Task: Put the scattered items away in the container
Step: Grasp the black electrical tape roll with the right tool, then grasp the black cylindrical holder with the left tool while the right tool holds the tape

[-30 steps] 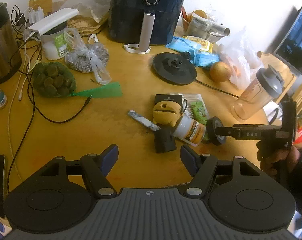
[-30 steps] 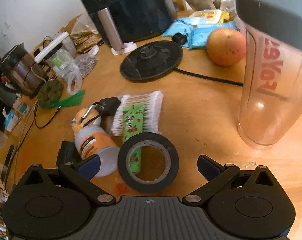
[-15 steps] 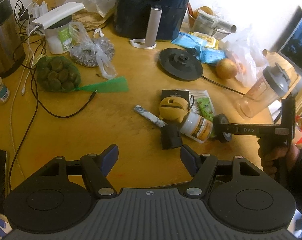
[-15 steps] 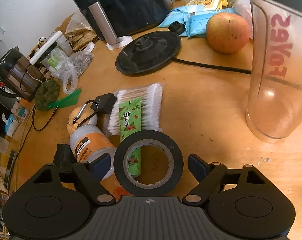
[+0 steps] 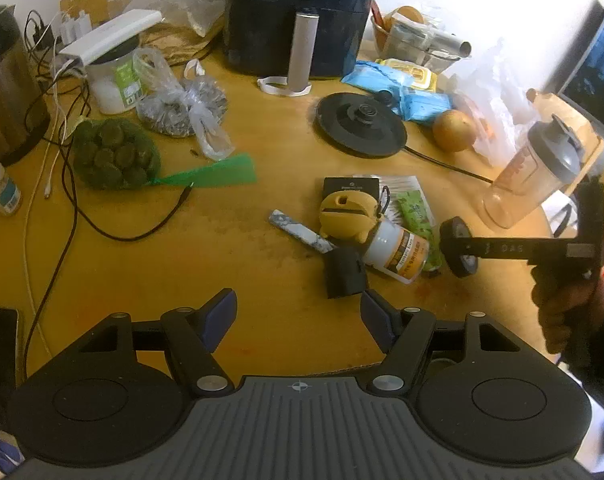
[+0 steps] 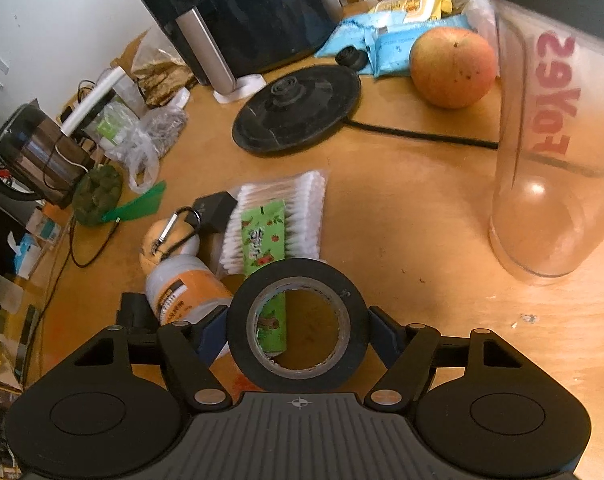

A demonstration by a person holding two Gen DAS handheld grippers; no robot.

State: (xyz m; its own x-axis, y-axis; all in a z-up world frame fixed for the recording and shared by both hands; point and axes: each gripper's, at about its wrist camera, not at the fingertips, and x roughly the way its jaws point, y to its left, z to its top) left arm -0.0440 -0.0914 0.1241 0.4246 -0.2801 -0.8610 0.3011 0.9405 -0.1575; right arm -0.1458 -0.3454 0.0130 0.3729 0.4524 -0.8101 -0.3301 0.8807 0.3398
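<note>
Right gripper (image 6: 297, 330) closing on a roll of black tape (image 6: 297, 322), blue fingers (image 6: 384, 340) at either side of the roll and seemingly touching its rim. Roll tilted, one edge up, with the green candy pack (image 6: 261, 240) visible through its core. Seen from the left wrist view, the same right gripper (image 5: 460, 246) reaching in from the right with the tape (image 5: 458, 246) on its tip, a hand (image 5: 570, 308) wrapped round the handle.

Left gripper (image 5: 297, 314) released, fingers (image 5: 219, 312) spread with nothing between, hovering over bare bench (image 5: 241, 248).

Just beside the tape: a white supplement bottle (image 6: 185, 288) with an orange label lying on its side, touching a yellow earbud case (image 6: 169, 240) with a carabiner. Behind those, a bag of cotton swabs (image 6: 297, 208) under the candy pack, and a small black box (image 6: 213, 212). Near the bottle's cap, a black adapter (image 5: 344, 272) and a marbled stick (image 5: 299, 230).

Farther out: a clear shaker bottle (image 6: 554, 152) standing upright at the right, an apple (image 6: 452, 66), a kettle base (image 6: 297, 110) with its cord, blue wipe packs (image 6: 386, 38), a black air fryer (image 6: 245, 12). At the far left, a steel kettle (image 6: 37, 156), a green net bag of round fruit (image 5: 113, 154), a knotted plastic bag (image 5: 185, 106), a tub (image 5: 113, 80) and loose cables (image 5: 73, 184).

Container for the tidying not identifiable in either view.
</note>
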